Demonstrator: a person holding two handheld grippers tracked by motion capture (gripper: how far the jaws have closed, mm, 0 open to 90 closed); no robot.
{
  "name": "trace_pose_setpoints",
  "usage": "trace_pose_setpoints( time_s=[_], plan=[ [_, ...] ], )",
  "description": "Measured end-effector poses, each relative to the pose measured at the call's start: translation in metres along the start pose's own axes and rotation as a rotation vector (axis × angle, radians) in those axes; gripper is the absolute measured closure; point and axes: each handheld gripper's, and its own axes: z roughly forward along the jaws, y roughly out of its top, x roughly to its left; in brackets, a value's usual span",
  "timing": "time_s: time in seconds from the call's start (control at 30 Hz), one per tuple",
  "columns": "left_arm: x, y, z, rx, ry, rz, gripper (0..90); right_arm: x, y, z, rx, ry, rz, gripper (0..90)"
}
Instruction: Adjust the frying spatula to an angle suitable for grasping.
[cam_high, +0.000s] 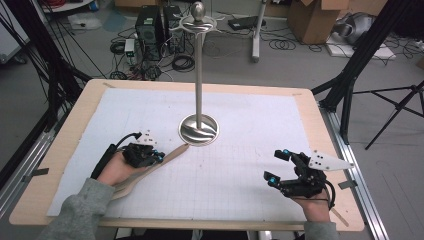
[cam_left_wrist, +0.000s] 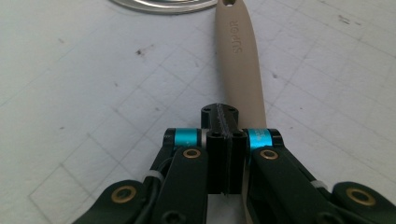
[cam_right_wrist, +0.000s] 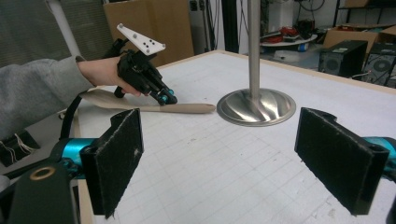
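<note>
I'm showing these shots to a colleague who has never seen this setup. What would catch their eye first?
Most likely the tall metal stand, rising from its round shiny base at the middle of the white gridded mat. Next, the beige spatula lying flat with its handle tip near that base, the left gripper shut over its handle. The right gripper sits wide open at the near right.

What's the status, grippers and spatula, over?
Left gripper shut over beige spatula handle. Right gripper open, empty. Metal stand just past handle tip.
</note>
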Motion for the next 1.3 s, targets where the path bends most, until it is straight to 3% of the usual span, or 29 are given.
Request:
trace_pose_setpoints(
  time_s=[0.1, 0.43, 0.6, 0.93, 1.2, 1.3],
  plan=[
    [-0.004, 0.001, 0.001, -0.004, -0.052, 0.029, 89.6, 0.000, 0.000, 0.000, 0.001, 0.003, 0.000, 14.1],
    [-0.014, 0.003, 0.003, -0.003, -0.156, 0.089, 89.6, 0.000, 0.000, 0.000, 0.003, 0.006, -0.001, 14.2],
    [-0.016, 0.004, 0.003, 0.005, -0.169, 0.103, 89.6, 0.000, 0.000, 0.000, 0.005, 0.005, 0.000, 14.2],
    [-0.017, 0.004, 0.002, -0.003, -0.146, 0.113, 89.5, 0.000, -0.001, 0.000, 0.007, 0.008, 0.004, 14.2],
    [-0.011, 0.005, -0.019, -0.068, -0.133, 0.096, 89.5, -0.002, -0.001, 0.000, 0.002, 0.007, -0.001, 14.2],
    [-0.010, 0.005, -0.028, -0.070, -0.152, 0.102, 84.1, -0.001, -0.001, 0.001, 0.003, 0.009, 0.000, 14.2]
  ],
)
